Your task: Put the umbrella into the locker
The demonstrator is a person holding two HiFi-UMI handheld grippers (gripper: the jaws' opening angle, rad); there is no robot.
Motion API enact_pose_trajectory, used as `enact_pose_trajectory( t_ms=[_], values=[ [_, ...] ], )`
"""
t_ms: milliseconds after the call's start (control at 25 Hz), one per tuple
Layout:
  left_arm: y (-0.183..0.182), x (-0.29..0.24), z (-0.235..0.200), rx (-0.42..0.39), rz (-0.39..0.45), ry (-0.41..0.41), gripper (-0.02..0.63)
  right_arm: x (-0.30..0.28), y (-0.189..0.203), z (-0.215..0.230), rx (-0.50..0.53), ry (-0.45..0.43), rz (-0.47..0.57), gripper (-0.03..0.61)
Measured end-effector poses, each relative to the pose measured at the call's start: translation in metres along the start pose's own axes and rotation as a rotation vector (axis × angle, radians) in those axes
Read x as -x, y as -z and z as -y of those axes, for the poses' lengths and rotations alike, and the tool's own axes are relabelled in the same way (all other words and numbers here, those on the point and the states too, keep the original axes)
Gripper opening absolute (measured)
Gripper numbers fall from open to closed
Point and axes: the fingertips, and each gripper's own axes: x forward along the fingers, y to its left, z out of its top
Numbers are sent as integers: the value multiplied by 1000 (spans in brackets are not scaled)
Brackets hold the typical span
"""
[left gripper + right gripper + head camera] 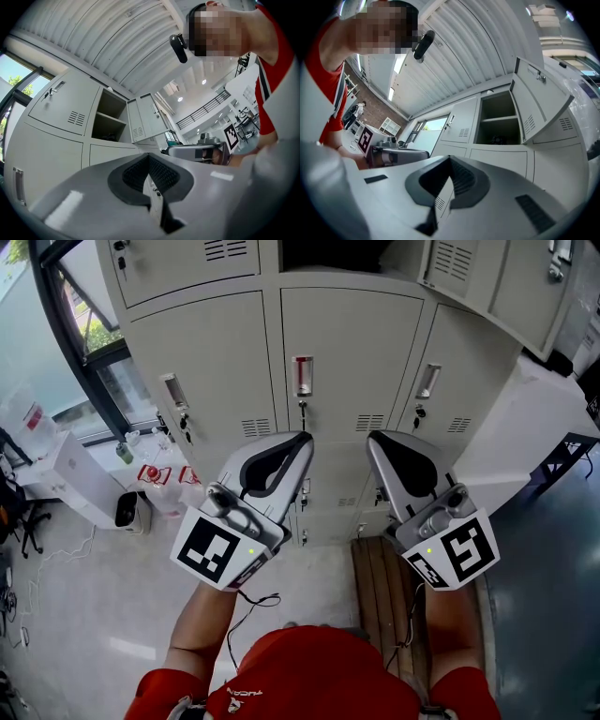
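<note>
Left gripper [302, 439] and right gripper [372, 439] both closed tight, empty, side by side facing grey lockers [352, 362]; upper locker [499, 117] stands open.

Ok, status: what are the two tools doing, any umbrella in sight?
Left tool shut, empty. Right tool shut, empty. Open locker ahead; small dark thing inside, can't tell what. Nothing seen blocking.

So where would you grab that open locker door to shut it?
Probably the free edge beside the lock, approached from in front: the open door is hinged on the compartment's right side and stands out towards the person, so that edge is nearest.
</note>
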Motion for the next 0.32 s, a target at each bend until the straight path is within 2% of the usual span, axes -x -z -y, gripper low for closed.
enact_pose_trajectory(
  t_ms=[320],
  values=[
    [2,-2,3,-2,-17,10,5,2,-3,2,9,8,-4,2]
  ],
)
